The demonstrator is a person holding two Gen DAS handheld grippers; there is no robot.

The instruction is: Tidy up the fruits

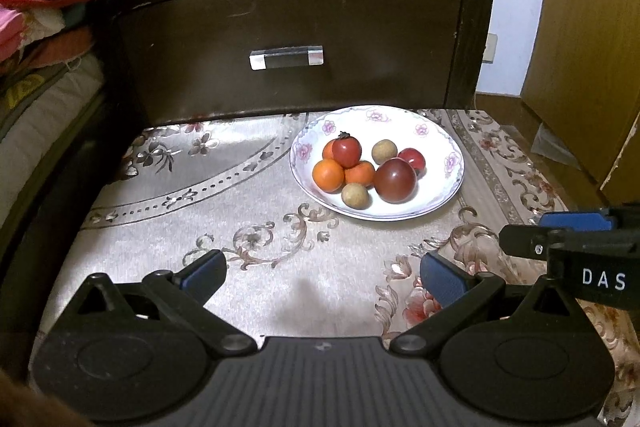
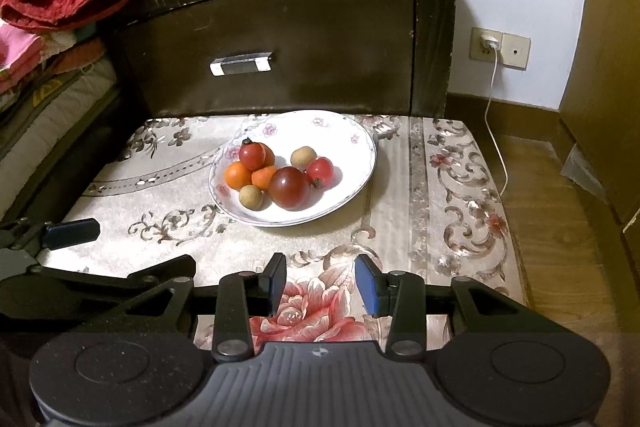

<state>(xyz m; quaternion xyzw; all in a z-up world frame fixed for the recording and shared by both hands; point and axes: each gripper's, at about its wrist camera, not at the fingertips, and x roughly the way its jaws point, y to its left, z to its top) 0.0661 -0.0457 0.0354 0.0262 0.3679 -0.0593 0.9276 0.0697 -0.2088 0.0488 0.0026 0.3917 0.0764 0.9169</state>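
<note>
1. A white floral-rimmed plate [image 1: 434, 137] sat on a flower-patterned cloth [image 1: 260, 219], in front of a dark wooden drawer front [image 1: 280, 27].
2. The plate held a large dark red tomato [image 1: 395, 180], two small red tomatoes, one [image 1: 346, 149] stacked on top of the oranges and one [image 1: 412, 158] behind the large tomato, three small oranges [image 1: 328, 175], and two tan longans [image 1: 384, 151].
3. The plate lay ahead of the left gripper [image 1: 322, 273] and slightly to its right, well apart from its tips.
4. It lay ahead of the right gripper [image 2: 320, 283] too, slightly to its left and apart from the tips.
5. The left gripper's blue-padded fingers were spread wide, holding nothing, over bare cloth.
6. The right gripper's fingers stood partly apart with only cloth visible between them, pinching nothing.
7. The right gripper reached in beside the left one's right finger.
</note>
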